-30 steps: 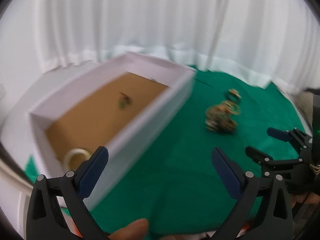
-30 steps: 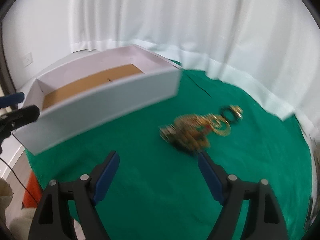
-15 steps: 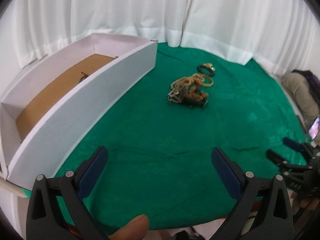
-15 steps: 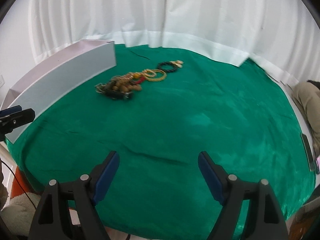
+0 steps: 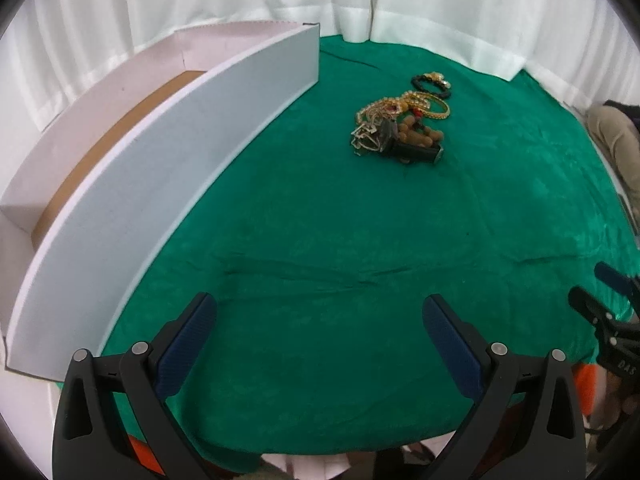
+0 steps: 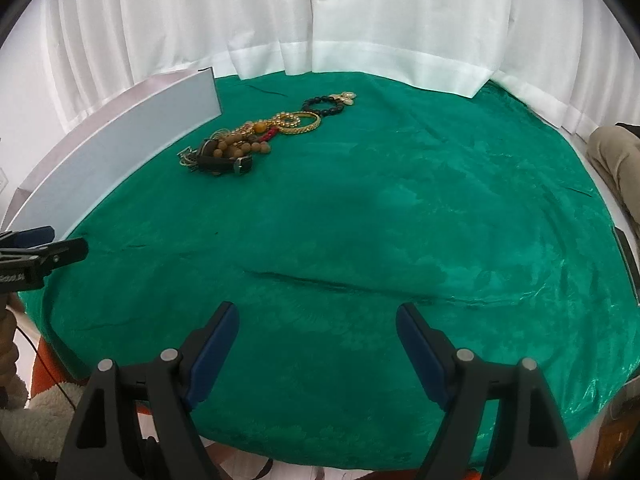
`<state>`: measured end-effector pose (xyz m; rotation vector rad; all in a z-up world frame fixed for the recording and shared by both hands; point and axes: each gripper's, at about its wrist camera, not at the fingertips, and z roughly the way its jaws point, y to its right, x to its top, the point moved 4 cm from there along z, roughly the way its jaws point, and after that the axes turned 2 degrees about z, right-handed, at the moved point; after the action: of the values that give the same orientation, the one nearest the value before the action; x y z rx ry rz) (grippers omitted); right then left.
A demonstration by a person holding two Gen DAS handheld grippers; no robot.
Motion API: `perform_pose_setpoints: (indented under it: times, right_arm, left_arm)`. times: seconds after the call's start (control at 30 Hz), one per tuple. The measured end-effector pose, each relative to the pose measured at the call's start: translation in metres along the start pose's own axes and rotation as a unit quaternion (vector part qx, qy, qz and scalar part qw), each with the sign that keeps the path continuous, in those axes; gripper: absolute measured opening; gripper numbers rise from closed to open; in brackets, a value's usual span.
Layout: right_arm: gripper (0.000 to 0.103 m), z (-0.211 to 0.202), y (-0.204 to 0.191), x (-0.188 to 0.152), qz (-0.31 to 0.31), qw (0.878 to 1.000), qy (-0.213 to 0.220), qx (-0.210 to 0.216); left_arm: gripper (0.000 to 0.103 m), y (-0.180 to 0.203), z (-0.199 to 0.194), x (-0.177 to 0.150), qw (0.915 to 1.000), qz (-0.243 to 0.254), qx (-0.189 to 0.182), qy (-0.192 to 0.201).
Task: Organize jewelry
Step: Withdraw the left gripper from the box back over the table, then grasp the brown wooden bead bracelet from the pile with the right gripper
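Note:
A tangled heap of jewelry (image 5: 396, 132) (image 6: 236, 148) lies on the green cloth: gold chains, wooden beads, a dark strap. A gold bangle (image 6: 300, 122) and a black bead bracelet (image 5: 430, 81) (image 6: 325, 105) lie just beyond it. A long white box (image 5: 168, 152) (image 6: 116, 152) with a brown floor stands to the left of the heap. My left gripper (image 5: 320, 320) hovers open over the near cloth, nothing between its fingers. My right gripper (image 6: 318, 320) is open too, empty, well short of the heap.
The green cloth (image 6: 400, 220) covers a round table and has a few creases. White curtains (image 6: 320, 20) hang behind it. A person's trouser leg (image 6: 616, 152) shows at the right edge. Each gripper shows at the side edge of the other's view.
Both views have swung away from the box and steadied. The box has slid to the left, the jewelry heap now sits farther off, and more open cloth lies before both grippers.

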<state>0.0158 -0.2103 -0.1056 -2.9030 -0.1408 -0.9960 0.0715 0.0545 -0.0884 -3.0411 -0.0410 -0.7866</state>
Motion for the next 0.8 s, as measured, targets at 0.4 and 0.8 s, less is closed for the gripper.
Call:
perform_pose_setpoints:
  times: [0.4, 0.8]
  right_arm:
    - [0.083, 0.001, 0.005, -0.003, 0.010, 1.000, 0.000, 0.004]
    - [0.083, 0.007, 0.022, 0.004, 0.048, 0.997, -0.010, 0.056]
  left_arm:
    - [0.102, 0.025, 0.007, 0.010, 0.9989, 0.034, -0.032, -0.004]
    - [0.102, 0.026, 0.011, 0.001, 0.9991, 0.023, -0.029, -0.020]
